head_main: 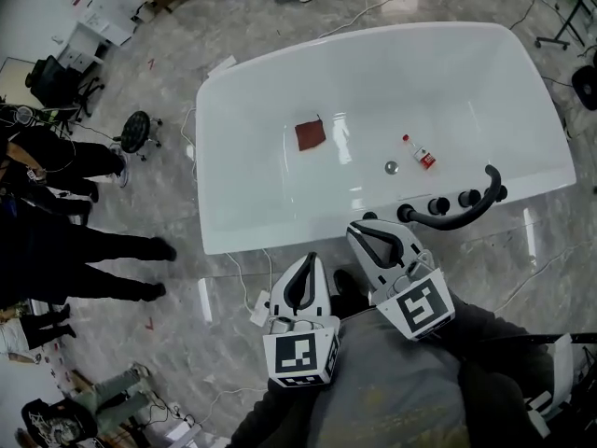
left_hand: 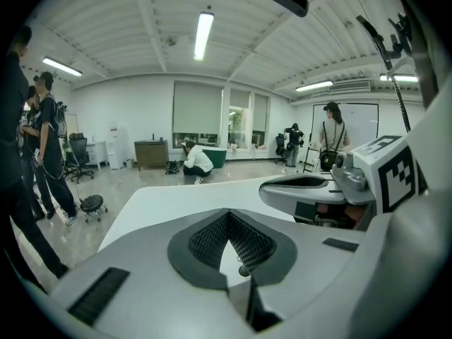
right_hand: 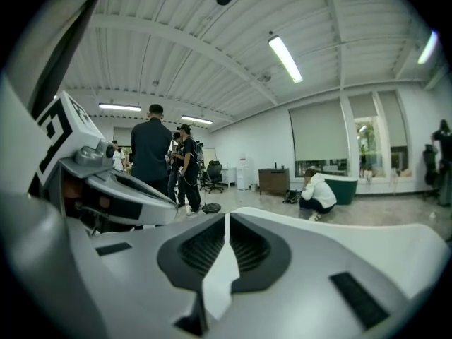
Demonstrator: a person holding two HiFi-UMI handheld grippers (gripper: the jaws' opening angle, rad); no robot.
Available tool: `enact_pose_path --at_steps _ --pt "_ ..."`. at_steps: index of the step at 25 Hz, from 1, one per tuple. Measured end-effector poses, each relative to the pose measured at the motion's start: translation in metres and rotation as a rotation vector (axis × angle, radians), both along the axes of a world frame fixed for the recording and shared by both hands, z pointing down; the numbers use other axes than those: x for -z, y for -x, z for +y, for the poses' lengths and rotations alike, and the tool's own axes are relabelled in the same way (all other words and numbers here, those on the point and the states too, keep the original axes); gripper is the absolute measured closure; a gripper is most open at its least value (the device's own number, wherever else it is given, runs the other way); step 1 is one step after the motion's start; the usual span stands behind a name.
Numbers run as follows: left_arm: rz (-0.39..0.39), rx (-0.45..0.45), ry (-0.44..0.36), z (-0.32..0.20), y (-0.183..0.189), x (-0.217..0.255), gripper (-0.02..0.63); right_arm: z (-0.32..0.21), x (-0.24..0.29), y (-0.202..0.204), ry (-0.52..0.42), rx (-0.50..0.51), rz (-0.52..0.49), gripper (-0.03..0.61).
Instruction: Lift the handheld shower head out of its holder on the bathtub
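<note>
Two handheld grippers hover at the near edge of a white bathtub (head_main: 224,147), seen from the head view. The left gripper (head_main: 311,259) is over the floor just short of the rim. The right gripper (head_main: 360,229) is closer, its tip at the rim. The black shower head (head_main: 457,220) lies in its holder on that near rim, to the right of the right gripper and apart from it, beside two round black knobs (head_main: 469,197). Inside the tub are a dark red cloth (head_main: 310,134), a small bottle (head_main: 422,152) and the drain (head_main: 392,167). Bystanders stand on the marble floor at left.

From the left gripper view, the ribbed fingers (left_hand: 201,242) meet at the tip with nothing between them. The tub's rim and the right gripper (left_hand: 311,186) show beyond.

From the right gripper view, the fingers (right_hand: 198,249) are likewise pressed together and empty, the left gripper (right_hand: 106,182) alongside.

The lift has not begun, and the right gripper looks better placed for it. A clean attempt would part its fingers wide before the approach, then carry it right along the rim. It should close across the middle of the curved handle, clear of the knobs, and raise it straight up out of the holder. Any hose is out of sight, so the pull should be slow.
</note>
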State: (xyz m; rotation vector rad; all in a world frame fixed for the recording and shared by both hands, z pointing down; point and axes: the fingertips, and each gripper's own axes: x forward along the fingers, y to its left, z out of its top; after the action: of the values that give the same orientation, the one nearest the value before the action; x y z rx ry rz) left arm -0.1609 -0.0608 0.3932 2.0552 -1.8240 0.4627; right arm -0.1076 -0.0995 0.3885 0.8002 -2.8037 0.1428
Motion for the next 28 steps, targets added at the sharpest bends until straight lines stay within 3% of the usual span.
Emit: enact_pose_path --at_steps 10,20,28 --pt "0.034 -0.043 0.032 0.002 0.024 -0.009 0.611 -0.007 0.002 0.011 -0.045 -0.107 0.015 0.495" --pt "0.046 -0.074 0.027 0.002 0.033 -0.018 0.611 -0.017 -0.005 -0.002 -0.054 -0.208 0.046 0.483" --pt "0.031 -0.079 0.016 0.007 0.034 -0.048 0.611 -0.017 -0.038 -0.004 -0.059 -0.225 0.04 0.474"
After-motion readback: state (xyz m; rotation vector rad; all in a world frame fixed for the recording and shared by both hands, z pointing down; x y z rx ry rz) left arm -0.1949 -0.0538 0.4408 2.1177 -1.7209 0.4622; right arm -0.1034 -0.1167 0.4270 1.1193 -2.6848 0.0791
